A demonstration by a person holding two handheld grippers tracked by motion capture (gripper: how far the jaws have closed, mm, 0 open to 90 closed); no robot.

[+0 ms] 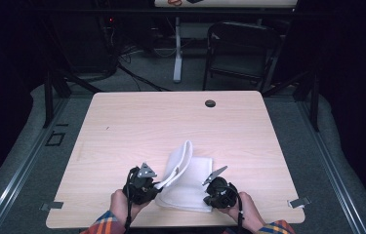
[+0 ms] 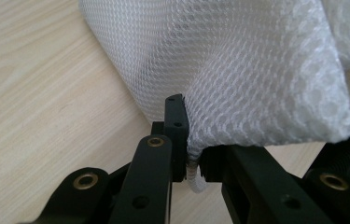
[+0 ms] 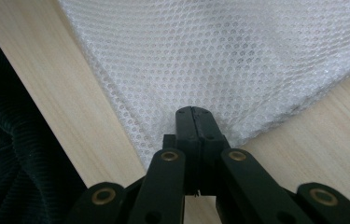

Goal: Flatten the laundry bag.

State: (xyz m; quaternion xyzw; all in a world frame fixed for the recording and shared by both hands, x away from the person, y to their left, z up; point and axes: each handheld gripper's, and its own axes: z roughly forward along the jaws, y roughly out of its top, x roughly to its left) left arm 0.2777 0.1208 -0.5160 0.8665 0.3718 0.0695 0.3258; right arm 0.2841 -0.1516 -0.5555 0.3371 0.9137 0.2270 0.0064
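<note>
Tabletop [image 1: 136, 122]: a pale wood-grain surface with rounded corners; a small dark round hole [image 1: 210, 103] sits near its far edge, right of the middle.

White mesh cloth [image 1: 190, 183]: it lies near the near edge of the tabletop, about midway between the two near corners. Most of it rests flat on the wood. Its left part is lifted and folded over into a raised ridge that runs away from you toward the middle of the tabletop. In the left gripper view the cloth [image 2: 238, 70] hangs as a curved sheet above the wood; in the right gripper view the cloth [image 3: 219, 60] lies flat, its corner pointing at the gripper.

Your left gripper [image 1: 147, 187]: it sits at the cloth's left side, near the near edge. In its own view the left gripper [image 2: 191, 149] is clamped on the cloth's thick hem, with a roll of mesh pinched between the black jaws.

Your right gripper [image 1: 218, 191]: it rests at the cloth's near right corner. In its own view the right gripper [image 3: 195, 122] has its jaws pressed together on that corner of the mesh.
</note>
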